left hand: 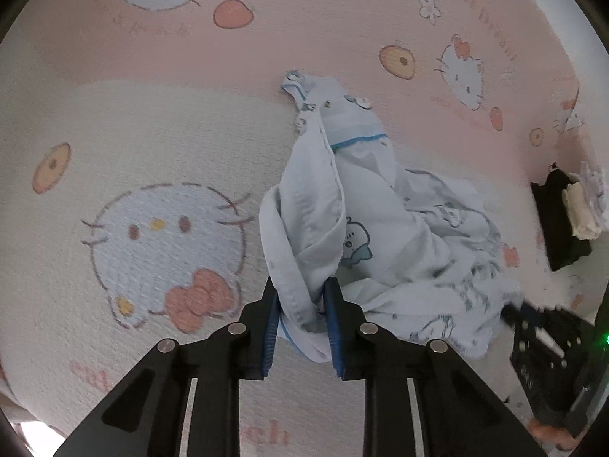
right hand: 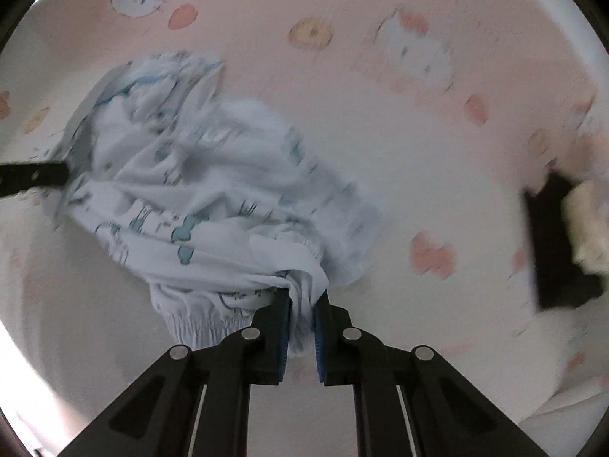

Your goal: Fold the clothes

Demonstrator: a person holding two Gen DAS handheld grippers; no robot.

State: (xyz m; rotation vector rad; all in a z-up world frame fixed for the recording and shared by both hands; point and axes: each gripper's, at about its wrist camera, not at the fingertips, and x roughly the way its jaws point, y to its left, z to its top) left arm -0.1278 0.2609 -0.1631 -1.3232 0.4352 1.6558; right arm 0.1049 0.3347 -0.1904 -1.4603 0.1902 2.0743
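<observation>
A pale blue garment point(left hand: 365, 205) with small cartoon prints and blue piping lies crumpled on a pink and cream cartoon-cat bedsheet point(left hand: 152, 122). My left gripper point(left hand: 302, 304) is shut on a bunched hem of it, and the cloth rises in a twisted ridge away from the jaws. In the right wrist view the same garment point(right hand: 213, 198) spreads out to the left, blurred. My right gripper point(right hand: 303, 304) is shut on a gathered edge beside the elastic waistband point(right hand: 201, 327). The other gripper shows as a black bar point(right hand: 34, 179) at the left edge, and as black parts point(left hand: 548, 327) at lower right in the left wrist view.
A black folded item with a cream cloth on top point(left hand: 567, 209) lies at the right side of the sheet, also seen as a black and cream pile point(right hand: 567, 240). Bare sheet point(right hand: 418, 144) stretches beyond the garment.
</observation>
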